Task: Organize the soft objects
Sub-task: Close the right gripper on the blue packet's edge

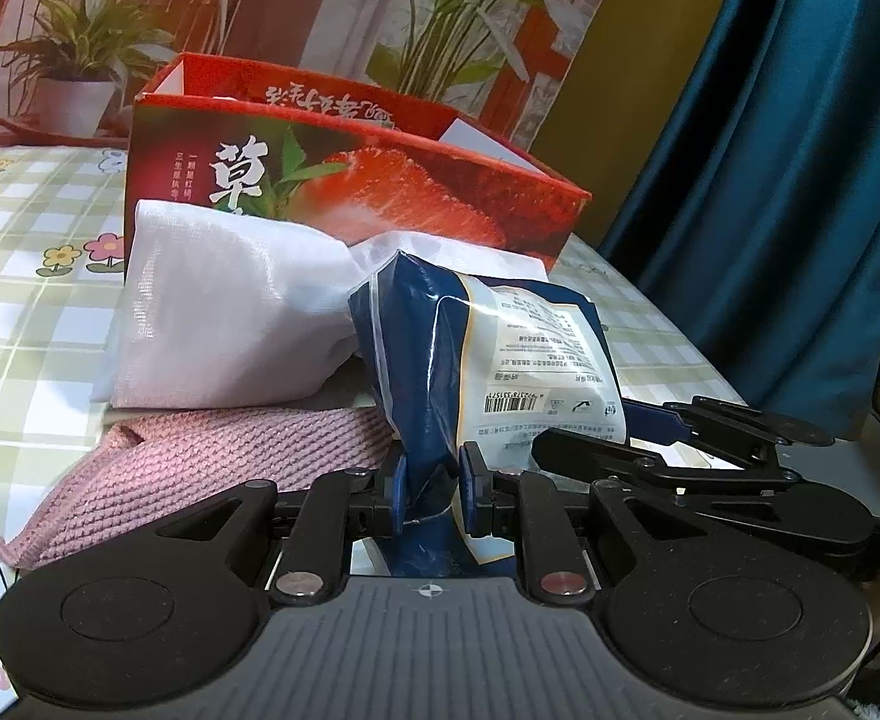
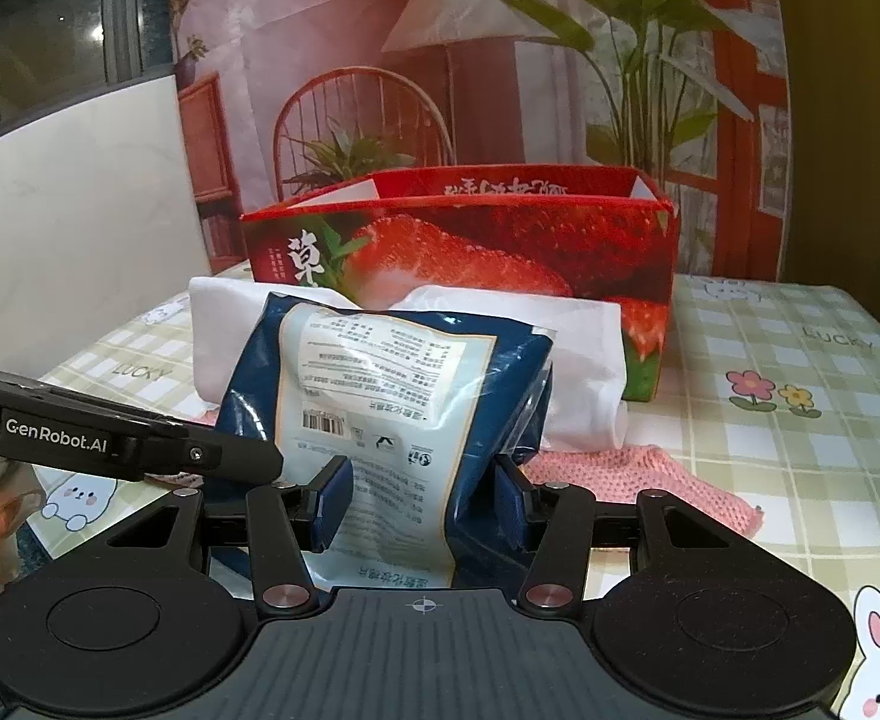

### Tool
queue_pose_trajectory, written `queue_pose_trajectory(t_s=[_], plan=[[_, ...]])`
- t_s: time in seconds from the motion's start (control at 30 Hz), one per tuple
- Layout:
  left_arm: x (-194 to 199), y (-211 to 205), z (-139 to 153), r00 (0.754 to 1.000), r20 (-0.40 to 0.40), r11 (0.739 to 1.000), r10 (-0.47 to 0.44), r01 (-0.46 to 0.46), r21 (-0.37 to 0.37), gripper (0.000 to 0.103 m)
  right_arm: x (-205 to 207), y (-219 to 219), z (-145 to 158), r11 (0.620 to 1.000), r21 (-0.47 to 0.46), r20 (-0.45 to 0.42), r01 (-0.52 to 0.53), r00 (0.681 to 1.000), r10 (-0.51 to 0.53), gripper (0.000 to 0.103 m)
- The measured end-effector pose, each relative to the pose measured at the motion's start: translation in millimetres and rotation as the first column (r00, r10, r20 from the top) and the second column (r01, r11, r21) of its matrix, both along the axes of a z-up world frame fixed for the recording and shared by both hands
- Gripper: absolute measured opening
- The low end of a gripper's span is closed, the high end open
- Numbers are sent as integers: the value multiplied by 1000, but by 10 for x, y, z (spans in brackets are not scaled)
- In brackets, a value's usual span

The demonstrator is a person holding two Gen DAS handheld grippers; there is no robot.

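A blue and white plastic packet (image 1: 475, 354) with a barcode stands between both grippers. My left gripper (image 1: 431, 489) is shut on its near edge. My right gripper (image 2: 422, 501) has its pads against both sides of the same packet (image 2: 380, 396), shut on it. Behind the packet lies a white folded cloth (image 1: 224, 312), also in the right wrist view (image 2: 577, 360). A pink knitted cloth (image 1: 200, 456) lies under them on the table, also in the right wrist view (image 2: 637, 474). The right gripper's body shows at right in the left wrist view (image 1: 709, 456).
An open red strawberry box (image 1: 380, 180) stands behind the cloths, also in the right wrist view (image 2: 499, 240). The table has a green checked cover (image 2: 799, 450). A blue curtain (image 1: 799, 150) hangs at the right. A printed backdrop (image 2: 469, 60) covers the wall.
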State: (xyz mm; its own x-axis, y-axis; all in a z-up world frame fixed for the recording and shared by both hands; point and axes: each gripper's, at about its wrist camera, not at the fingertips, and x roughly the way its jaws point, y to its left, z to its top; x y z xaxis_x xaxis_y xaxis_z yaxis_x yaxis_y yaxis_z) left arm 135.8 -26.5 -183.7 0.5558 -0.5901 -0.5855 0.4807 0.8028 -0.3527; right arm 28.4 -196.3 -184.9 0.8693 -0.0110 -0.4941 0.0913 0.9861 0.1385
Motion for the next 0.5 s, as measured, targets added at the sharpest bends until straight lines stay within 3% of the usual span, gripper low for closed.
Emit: queue_pose_trajectory(t_s=[0.5], plan=[[59, -32, -69, 999, -35, 1000, 6, -5, 30, 18, 16, -35, -69, 1000, 19, -32, 8, 999, -7, 41]])
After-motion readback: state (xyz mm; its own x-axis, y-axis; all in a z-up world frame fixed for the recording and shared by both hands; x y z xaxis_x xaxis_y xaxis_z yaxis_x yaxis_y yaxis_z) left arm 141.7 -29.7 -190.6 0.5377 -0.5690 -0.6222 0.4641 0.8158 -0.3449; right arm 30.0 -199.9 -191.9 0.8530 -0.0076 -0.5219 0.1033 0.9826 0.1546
